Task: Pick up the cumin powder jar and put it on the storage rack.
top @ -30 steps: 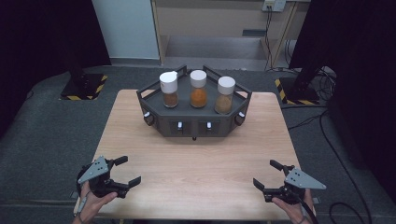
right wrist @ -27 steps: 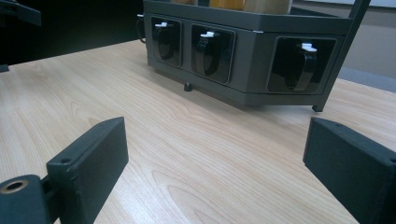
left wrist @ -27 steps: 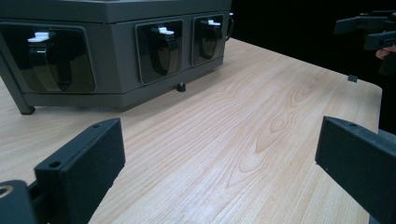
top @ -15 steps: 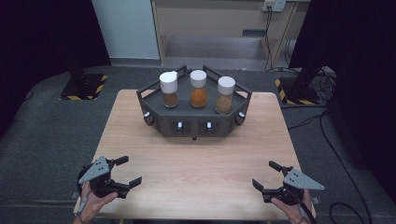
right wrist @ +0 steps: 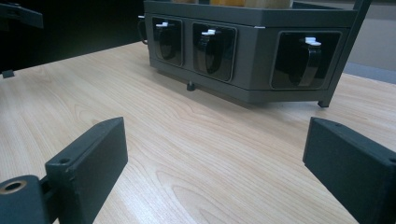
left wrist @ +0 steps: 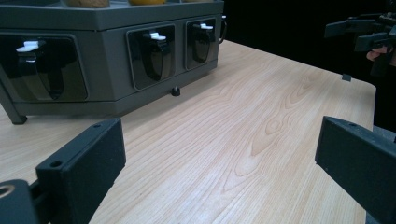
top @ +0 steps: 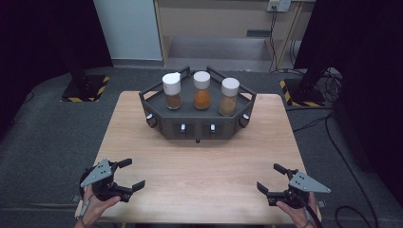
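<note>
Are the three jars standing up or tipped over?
Standing up: all three jars sit upright in the grey rack, white lids on top.

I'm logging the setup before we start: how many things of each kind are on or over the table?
Spice jars with white lids: 3, dark brown, orange, tan
Dark grey rack holding them: 1
Hand-held grippers: 2, left hand-held gripper, right hand-held gripper, both open and holding nothing
Total: 6
</note>
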